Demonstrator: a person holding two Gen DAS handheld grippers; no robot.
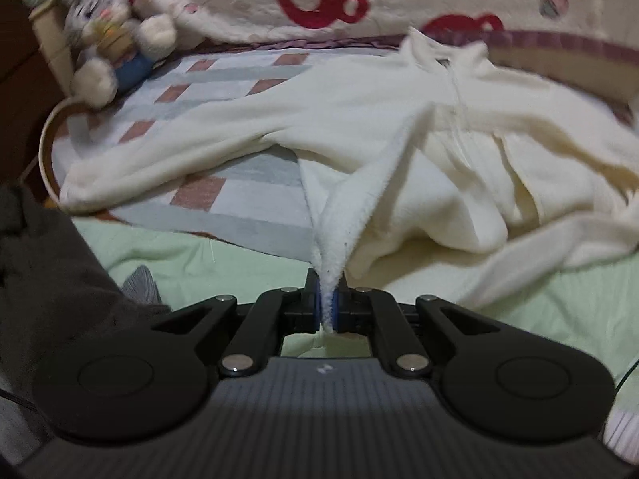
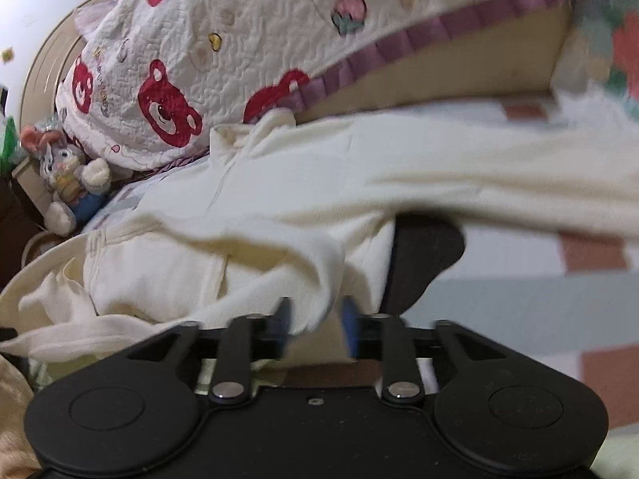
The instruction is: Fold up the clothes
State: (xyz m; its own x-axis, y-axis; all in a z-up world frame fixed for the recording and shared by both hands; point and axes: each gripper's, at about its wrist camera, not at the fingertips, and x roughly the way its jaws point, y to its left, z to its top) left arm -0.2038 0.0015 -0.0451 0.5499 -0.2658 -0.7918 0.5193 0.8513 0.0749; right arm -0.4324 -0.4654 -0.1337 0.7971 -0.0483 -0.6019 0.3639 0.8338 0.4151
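A cream fleece garment (image 1: 399, 139) lies spread and rumpled on the checked bed sheet (image 1: 247, 183), one sleeve (image 1: 131, 167) stretched to the left. My left gripper (image 1: 328, 305) is shut on a pinched edge of the garment, which rises taut from the blue pads (image 1: 318, 303). In the right wrist view the same garment (image 2: 279, 199) fills the middle. My right gripper (image 2: 316, 321) stands open, its blue pads (image 2: 284, 319) apart, with a loose fold of the cloth hanging between them. This view is blurred by motion.
A quilt with red bears (image 2: 191, 52) is heaped at the back. A plush toy (image 1: 108, 40) sits at the far left by the bed's edge. A dark shape (image 2: 423, 255) shows under the garment. Dark cloth (image 1: 44, 263) lies near left, over a pale green sheet (image 1: 223, 255).
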